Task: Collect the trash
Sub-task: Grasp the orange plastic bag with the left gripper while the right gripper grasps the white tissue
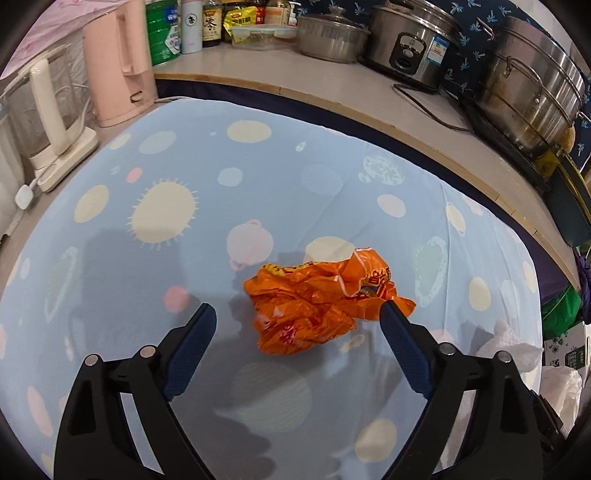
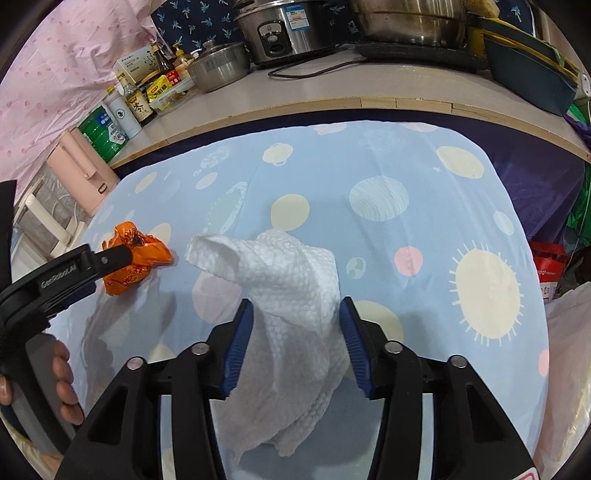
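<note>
Left wrist view: the left gripper (image 1: pixel 297 314) stands spread wide over the blue patterned cloth (image 1: pixel 258 177). The crumpled orange wrapper (image 1: pixel 317 302) lies between its 2 fingers, nearer the right one, whose tip covers the wrapper's edge; neither pad presses it. At 4 o'clock a white paper towel (image 1: pixel 511 345) is cut off behind the finger.

Right wrist view: the right gripper (image 2: pixel 297 317) flanks the towel (image 2: pixel 291 295), and whether its pads pinch it cannot be told. At 9 o'clock the left gripper's finger partly hides the wrapper (image 2: pixel 136 258).

wrapper (image 1: pixel 317 302) on tablecloth (image 1: pixel 258 177) | paper towel (image 2: pixel 291 295) right of it | pots (image 1: pixel 332 35) behind
</note>
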Demonstrator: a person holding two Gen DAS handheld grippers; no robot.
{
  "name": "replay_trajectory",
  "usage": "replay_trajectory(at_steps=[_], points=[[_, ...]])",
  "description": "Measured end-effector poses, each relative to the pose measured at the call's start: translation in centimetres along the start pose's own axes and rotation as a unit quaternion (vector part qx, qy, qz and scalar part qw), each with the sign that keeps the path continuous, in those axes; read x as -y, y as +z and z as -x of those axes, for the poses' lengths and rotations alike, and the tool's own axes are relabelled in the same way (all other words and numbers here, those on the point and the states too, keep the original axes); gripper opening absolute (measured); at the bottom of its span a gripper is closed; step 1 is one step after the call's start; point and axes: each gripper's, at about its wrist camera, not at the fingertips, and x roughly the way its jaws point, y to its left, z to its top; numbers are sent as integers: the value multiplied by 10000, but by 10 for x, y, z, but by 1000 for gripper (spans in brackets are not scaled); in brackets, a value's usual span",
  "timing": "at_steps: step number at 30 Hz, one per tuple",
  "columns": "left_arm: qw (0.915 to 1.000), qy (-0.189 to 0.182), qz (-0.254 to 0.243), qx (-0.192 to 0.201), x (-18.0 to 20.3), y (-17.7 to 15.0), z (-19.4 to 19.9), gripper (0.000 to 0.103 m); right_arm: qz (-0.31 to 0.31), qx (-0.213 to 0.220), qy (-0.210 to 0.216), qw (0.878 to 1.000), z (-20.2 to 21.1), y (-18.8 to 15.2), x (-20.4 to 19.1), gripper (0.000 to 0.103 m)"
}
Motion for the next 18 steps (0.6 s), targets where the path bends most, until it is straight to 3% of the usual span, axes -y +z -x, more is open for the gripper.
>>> replay_trajectory(at_steps=[2,5,11,12,18], points=[[10000,-68,-14,-55,2,0,-6,79,20,-30,-3,10000,-3,-1,0,35],[9995,-225,-15,-229,3,-1,-15,62,14,-36,-3,10000,-3,-2,1,29],[9991,-339,-118,-219,12,-7,-4,47,37,-77,73,9999,3,-5,1,11],[9990,-349,-152,-246,13,-9,-2,38,39,-67,88,9999,7,-6,0,10],[9988,-382,-220,-192,20,-26,28,37,71,32,176,9998,32,-12,-3,9]])
